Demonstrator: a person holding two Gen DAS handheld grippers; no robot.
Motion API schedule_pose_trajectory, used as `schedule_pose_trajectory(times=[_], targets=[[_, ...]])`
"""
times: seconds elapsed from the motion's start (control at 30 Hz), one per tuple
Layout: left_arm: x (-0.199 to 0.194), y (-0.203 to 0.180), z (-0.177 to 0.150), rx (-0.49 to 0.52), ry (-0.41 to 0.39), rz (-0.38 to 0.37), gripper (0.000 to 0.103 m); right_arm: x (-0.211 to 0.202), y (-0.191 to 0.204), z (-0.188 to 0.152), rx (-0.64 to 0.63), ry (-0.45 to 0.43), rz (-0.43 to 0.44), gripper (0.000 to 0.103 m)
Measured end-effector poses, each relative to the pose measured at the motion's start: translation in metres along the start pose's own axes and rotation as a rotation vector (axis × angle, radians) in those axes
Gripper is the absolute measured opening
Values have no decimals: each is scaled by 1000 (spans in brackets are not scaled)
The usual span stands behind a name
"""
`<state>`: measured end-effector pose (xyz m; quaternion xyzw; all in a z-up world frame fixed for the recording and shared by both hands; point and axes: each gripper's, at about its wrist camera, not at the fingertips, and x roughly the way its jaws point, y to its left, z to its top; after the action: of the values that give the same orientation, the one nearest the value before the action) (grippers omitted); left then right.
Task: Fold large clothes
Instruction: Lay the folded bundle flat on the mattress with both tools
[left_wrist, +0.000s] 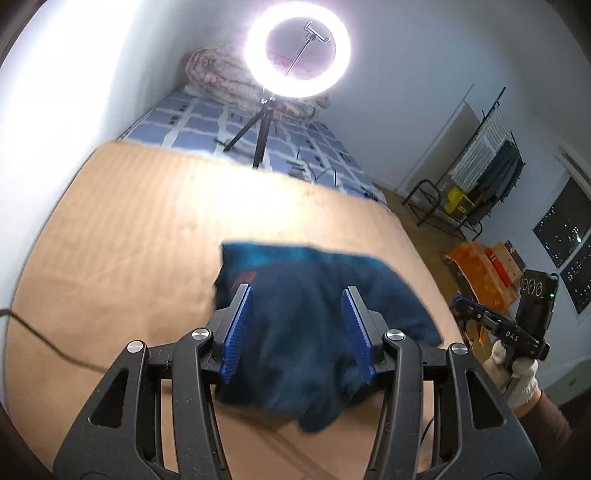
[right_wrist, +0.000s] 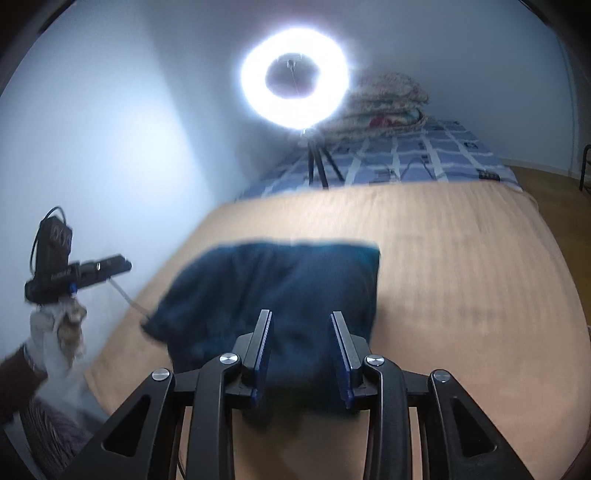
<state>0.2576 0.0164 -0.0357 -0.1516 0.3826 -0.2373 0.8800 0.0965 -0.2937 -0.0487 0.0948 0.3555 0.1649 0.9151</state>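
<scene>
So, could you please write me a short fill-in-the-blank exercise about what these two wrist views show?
1. The folded garment lying on the tan cover is dark ____ in colour.
2. Both the left claw and the right claw have their jaws ____, gripping nothing.
3. Behind the cover, a glowing ____ light stands on a tripod.
4. The hand holding the right claw wears a ____ glove.

Missing words: blue; open; ring; white

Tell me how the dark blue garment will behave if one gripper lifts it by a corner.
The garment would probably droop and unfold: it lies in soft, creased folds, slightly bunched at the near edge. It looks thick, so likely heavy enough to drag on the tan cover. It should not slide much, since both surfaces look like cloth.
</scene>
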Motion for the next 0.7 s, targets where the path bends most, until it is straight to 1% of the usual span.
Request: schedule_pose_trajectory(times=[0.07, 0.17, 0.23, 0.3, 0.33, 0.4, 0.43, 0.47, 0.5, 0.53, 0.6, 0.63, 0.7], targets=[[17, -12, 17, -14, -6, 11, 50, 20, 11, 29, -10, 2, 14, 31], [49, -29, 35, 2, 8, 12, 50, 52, 28, 61, -38, 3, -10, 30], [77, -37, 41, 22, 27, 49, 50, 80, 35, 78, -52, 13, -14, 29], [100, -37, 38, 38, 45, 86, 50, 104, 34, 82, -66, 26, -49, 28], [116, -35, 35, 69, 63, 140, 50, 120, 31, 81, -63, 52, -59, 26], [140, -25, 22, 111, 101, 217, 50, 144, 21, 74, -57, 105, -83, 26], [152, -14, 13, 123, 132, 250, 50, 155, 17, 66, -62, 134, -96, 26], [160, -4, 5, 120, 153, 258, 51, 161, 13, 58, -70, 157, -107, 26], [166, 9, -5, 104, 166, 245, 52, 168, 8, 50, -81, 182, -120, 24], [171, 21, -12, 83, 178, 234, 55, 174, 3, 41, -92, 199, -117, 24], [175, 40, -22, 41, 167, 176, 56, 179, -6, 30, -88, 204, -93, 23], [177, 46, -26, 34, 152, 151, 57, 180, -11, 25, -81, 197, -75, 22], [183, 50, -34, 59, 134, 140, 58, 187, -19, 16, -62, 184, -73, 21]])
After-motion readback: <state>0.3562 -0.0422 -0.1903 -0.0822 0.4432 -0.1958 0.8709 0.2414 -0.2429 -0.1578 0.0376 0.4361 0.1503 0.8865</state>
